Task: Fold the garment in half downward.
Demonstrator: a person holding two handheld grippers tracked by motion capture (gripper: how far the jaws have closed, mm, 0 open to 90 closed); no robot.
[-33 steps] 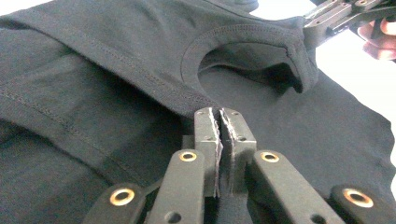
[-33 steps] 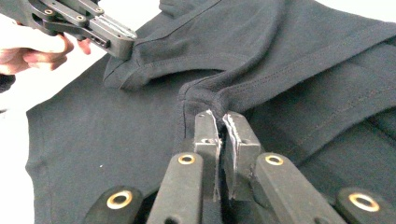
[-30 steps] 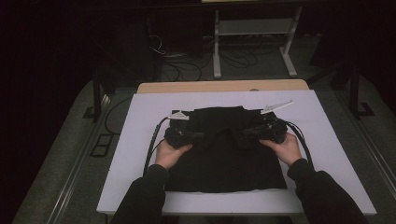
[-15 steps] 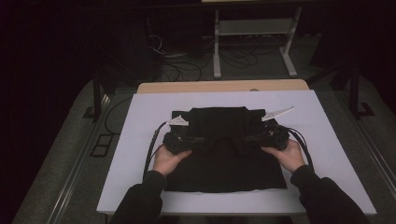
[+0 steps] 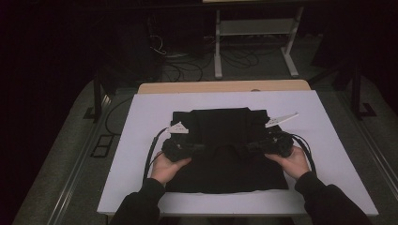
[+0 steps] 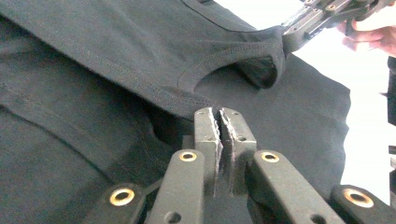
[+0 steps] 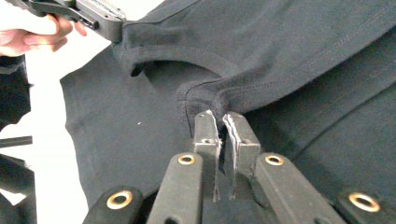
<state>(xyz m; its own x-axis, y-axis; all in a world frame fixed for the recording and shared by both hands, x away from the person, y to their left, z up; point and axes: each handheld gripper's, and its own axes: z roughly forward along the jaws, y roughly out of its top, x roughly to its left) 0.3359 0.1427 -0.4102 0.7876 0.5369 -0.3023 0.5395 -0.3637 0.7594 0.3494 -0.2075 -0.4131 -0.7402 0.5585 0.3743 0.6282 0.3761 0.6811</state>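
**Collar drawn toward the near hem**

Both tongs, left (image 5: 199, 148) and right (image 5: 251, 147), were clamped on the black shirt's (image 5: 225, 164) neckline, having carried it from the far edge toward the person. The fold over the white tabletop (image 5: 141, 140) looked roughly half made.
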